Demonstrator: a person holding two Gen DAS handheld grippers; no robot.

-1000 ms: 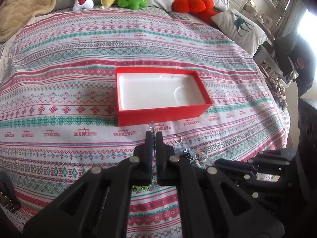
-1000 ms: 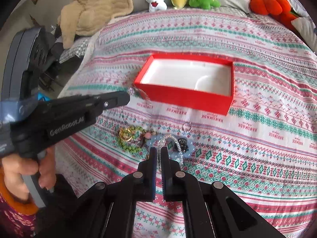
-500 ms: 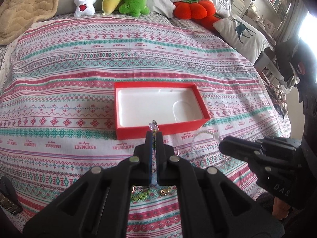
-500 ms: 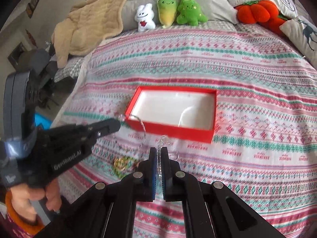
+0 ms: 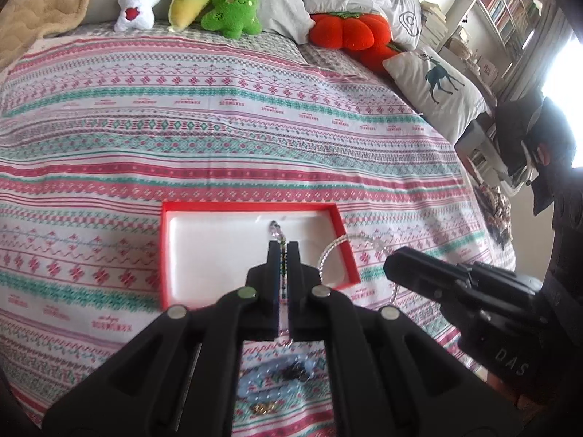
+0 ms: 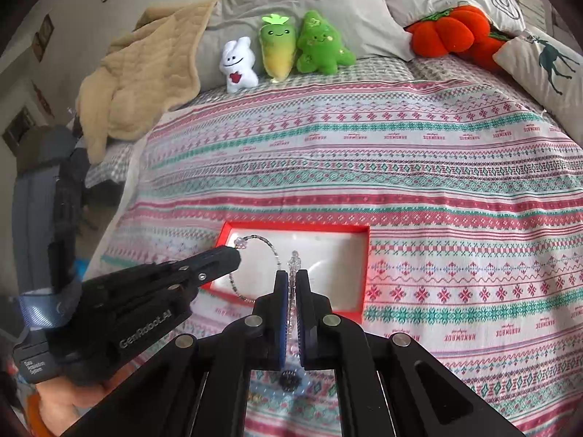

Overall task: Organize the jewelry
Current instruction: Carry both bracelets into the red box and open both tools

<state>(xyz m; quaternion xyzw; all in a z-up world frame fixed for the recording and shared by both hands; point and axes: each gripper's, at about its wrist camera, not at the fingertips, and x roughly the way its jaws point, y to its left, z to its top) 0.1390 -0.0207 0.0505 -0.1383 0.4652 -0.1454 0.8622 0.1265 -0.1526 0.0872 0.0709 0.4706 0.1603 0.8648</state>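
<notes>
Red cardboard frames the shallow box [image 5: 251, 207] lying on the striped, patterned bedspread [image 5: 218, 127], its white moulded lining bare, and both hand-held tools hang above its near half. Seen from its own camera, the left gripper [image 5: 283, 247] has its black fingers [image 5: 272, 255] pressed together on a thin beaded bracelet [image 5: 277, 231] of dark and pinkish beads, whose top end pokes out above the tips over the white lining; from the other camera that same bracelet [image 6: 271, 251] shows as an open loop dangling from the tip, hanging in front of the left end of the box [image 6: 291, 226]. Its partner, the right gripper [image 6: 292, 280], is likewise closed, its blue-padded fingers [image 6: 280, 291] pinching a strand of clear beads [image 6: 293, 260] that rises just past the tips and trails down between the pads. From the left camera this clear strand [image 5: 335, 245] curves as a pale arc across the right-hand corner of the box, held by the black nose of the right gripper [image 5: 391, 266]. On the bedspread near the person, below both tools, sits a small heap of remaining jewelry [image 5: 291, 371], with something dark and a glint of gold in it. At the head of the bed a white bunny plush [image 6: 237, 65], a yellow-green radish plush [image 6: 277, 47] and a green tree plush [image 6: 320, 45] stand in a row beside an orange pumpkin cushion [image 6: 448, 32], and a tan blanket [image 6: 142, 80] lies bunched at the left.
</notes>
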